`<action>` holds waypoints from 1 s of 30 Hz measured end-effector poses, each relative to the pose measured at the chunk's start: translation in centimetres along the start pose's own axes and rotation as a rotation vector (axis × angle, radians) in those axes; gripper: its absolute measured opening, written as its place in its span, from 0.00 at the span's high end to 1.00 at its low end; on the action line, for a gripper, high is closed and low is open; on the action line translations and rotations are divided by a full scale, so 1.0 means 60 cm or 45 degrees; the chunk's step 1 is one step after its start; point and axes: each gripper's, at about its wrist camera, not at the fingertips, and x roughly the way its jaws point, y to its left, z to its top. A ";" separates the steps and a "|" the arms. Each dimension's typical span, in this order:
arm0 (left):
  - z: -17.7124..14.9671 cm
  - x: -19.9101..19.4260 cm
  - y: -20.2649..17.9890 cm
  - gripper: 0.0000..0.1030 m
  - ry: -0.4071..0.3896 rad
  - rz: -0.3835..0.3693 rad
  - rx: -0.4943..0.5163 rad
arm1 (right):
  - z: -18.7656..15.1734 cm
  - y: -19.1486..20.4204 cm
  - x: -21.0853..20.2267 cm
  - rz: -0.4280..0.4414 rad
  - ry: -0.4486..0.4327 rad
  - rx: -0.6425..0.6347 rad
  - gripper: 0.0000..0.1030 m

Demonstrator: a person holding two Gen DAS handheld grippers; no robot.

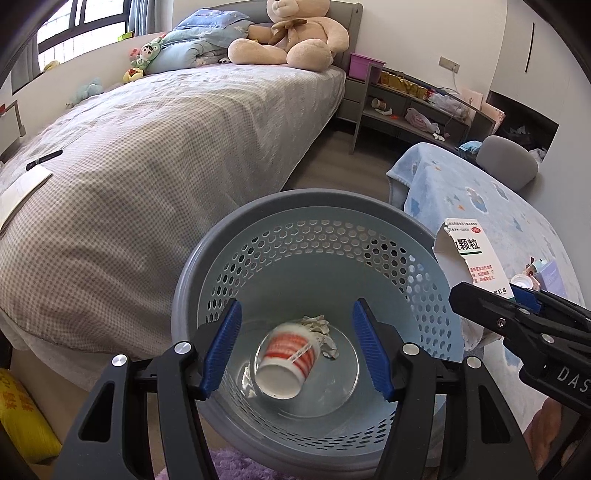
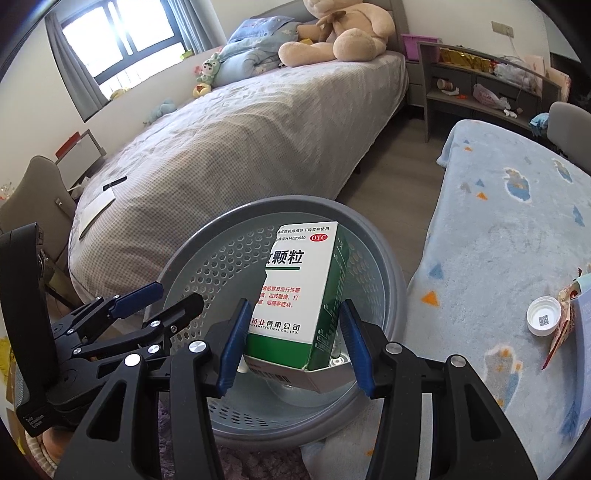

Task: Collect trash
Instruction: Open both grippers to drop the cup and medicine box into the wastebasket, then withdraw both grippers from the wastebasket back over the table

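A grey perforated trash basket [image 1: 207,266] stands on the floor beside the bed; it also shows in the right wrist view [image 2: 391,266]. Inside lie a white and red paper cup [image 1: 286,360] and crumpled paper [image 1: 319,325]. My left gripper [image 1: 295,349] is open and empty just over the basket's mouth. My right gripper [image 2: 293,345] is shut on a white and green medicine box [image 2: 295,291] and holds it over the basket's right rim; the box also shows in the left wrist view [image 1: 476,258]. A white bottle cap [image 2: 543,315] and torn wrappers [image 2: 565,317] lie on the blue blanket.
A bed with a grey checked cover [image 1: 147,155] lies left of the basket, with a teddy bear [image 1: 291,33] at its head. A table under a blue blanket [image 2: 509,240] is on the right. A grey shelf unit [image 1: 410,107] stands at the back.
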 end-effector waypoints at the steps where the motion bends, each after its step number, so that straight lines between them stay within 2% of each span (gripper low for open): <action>1: 0.000 0.000 0.001 0.42 -0.001 0.003 -0.002 | 0.000 0.000 0.001 0.002 0.001 -0.002 0.50; 7: -0.001 0.000 0.010 0.37 0.007 0.018 -0.022 | 0.002 0.001 -0.006 0.004 -0.028 -0.006 0.41; 18: -0.008 -0.016 0.015 0.33 -0.020 0.099 -0.022 | -0.005 -0.002 -0.015 -0.014 -0.031 0.008 0.40; 30: -0.018 -0.035 0.005 0.32 -0.019 0.096 -0.014 | -0.024 -0.016 -0.043 -0.017 -0.043 0.056 0.39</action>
